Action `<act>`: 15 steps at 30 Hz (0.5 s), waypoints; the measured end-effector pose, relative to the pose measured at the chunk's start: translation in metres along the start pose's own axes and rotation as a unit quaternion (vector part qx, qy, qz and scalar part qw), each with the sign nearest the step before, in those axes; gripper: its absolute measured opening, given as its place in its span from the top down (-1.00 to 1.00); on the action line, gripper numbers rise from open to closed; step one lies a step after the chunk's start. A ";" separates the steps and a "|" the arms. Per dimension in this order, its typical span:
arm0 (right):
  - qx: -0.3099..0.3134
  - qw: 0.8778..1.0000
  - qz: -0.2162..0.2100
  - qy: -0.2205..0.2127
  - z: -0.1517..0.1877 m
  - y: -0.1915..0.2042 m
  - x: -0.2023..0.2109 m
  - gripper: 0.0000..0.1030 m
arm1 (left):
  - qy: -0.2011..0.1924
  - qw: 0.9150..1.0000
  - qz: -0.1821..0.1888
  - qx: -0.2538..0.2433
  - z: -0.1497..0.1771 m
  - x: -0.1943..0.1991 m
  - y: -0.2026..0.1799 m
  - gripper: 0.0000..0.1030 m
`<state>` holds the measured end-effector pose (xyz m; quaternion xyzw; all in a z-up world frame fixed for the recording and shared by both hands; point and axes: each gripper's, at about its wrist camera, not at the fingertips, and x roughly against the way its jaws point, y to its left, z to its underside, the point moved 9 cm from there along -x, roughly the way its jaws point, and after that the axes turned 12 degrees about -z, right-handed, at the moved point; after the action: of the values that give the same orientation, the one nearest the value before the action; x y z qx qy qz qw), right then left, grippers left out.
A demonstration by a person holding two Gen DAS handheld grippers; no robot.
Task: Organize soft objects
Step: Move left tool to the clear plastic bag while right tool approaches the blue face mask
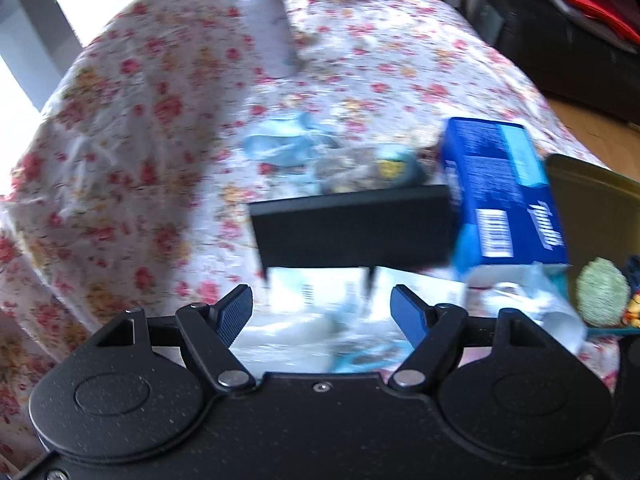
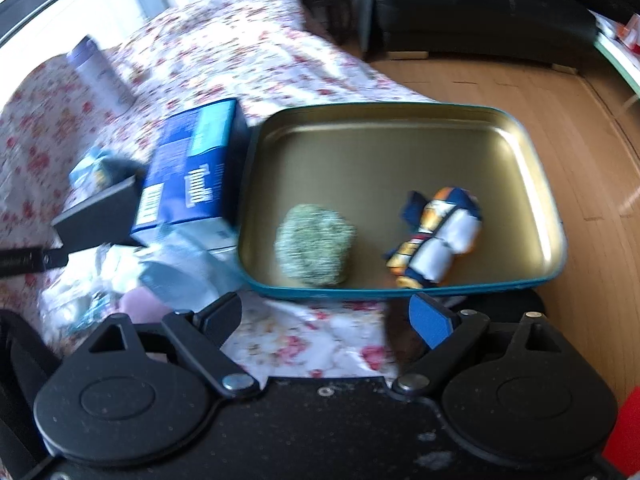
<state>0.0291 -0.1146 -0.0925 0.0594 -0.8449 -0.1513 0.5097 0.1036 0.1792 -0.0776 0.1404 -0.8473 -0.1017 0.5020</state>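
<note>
With both my left gripper [image 1: 322, 314] and right gripper [image 2: 326, 320] spread and empty, the scrubber [image 2: 316, 250] and cloth [image 2: 436, 240] lie in the tray [image 2: 400, 112], wrappers [image 1: 288, 144] remain on the tablecloth [image 1: 140, 120]

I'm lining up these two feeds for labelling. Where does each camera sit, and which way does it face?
Left wrist: on the left gripper, angled down at the floral cloth and black box; open fingers show.
Right wrist: on the right gripper, angled down at the tin tray; open fingers show.
Shared: blue carton, green ball.
</note>
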 end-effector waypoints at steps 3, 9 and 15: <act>0.018 1.000 -0.009 0.007 -0.001 0.020 -0.007 -0.79 | 0.004 1.000 -0.009 0.012 0.000 -0.009 0.018 -0.40; 0.047 0.998 -0.028 0.021 -0.006 0.056 -0.022 -0.79 | 0.011 0.999 -0.020 0.032 -0.004 -0.023 0.050 -0.40; 0.065 0.996 -0.044 0.031 -0.011 0.084 -0.034 -0.79 | 0.019 0.999 -0.025 0.035 -0.005 -0.036 0.076 -0.40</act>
<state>0.0594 -0.0291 -0.0894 0.1337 -0.8331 -0.1165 0.5240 0.1140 0.2628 -0.0813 0.1813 -0.8368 -0.0818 0.5102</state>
